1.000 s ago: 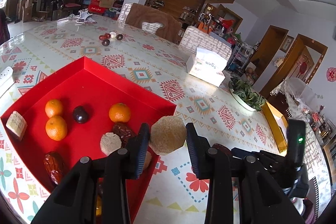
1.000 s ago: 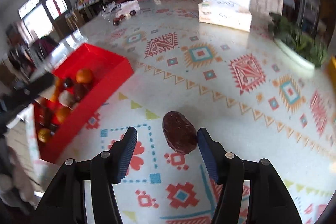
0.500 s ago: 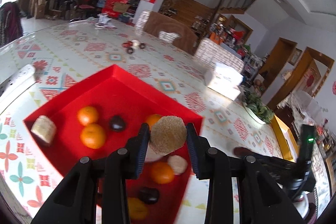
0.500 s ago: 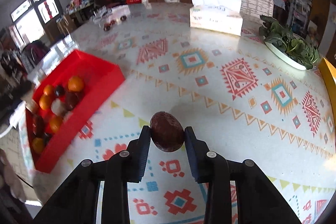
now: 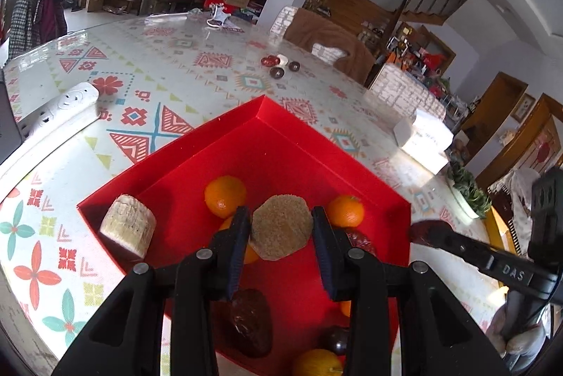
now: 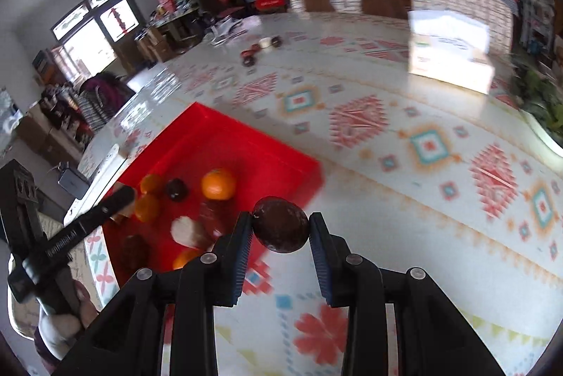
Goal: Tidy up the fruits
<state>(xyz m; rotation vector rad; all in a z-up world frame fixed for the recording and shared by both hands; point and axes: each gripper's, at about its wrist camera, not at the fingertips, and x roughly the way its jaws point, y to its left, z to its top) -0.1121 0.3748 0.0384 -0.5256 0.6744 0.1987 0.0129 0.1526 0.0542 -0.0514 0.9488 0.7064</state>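
While the left claw [image 5: 281,228] pinches the flat-faced cake [image 5: 281,226], the dark fruit [image 6: 280,224] lies crosswise.

We see a bright red tray [image 5: 225,143] at centre frame on a white cloth [image 5: 169,87] printed with red, teal and yellow geometric motifs. In the tray lie orange tangerines [image 5: 225,196], a dark brown date [image 5: 251,323] and a pale cream block [image 5: 128,230]. The black left gripper [image 5: 281,228] with blue pads [image 5: 234,270] frames a tan, grainy cake [image 5: 281,226]. The right gripper [image 6: 280,230], also black, frames a dark maroon fruit [image 6: 280,228]. A white box [image 6: 450,52] sits upper right.
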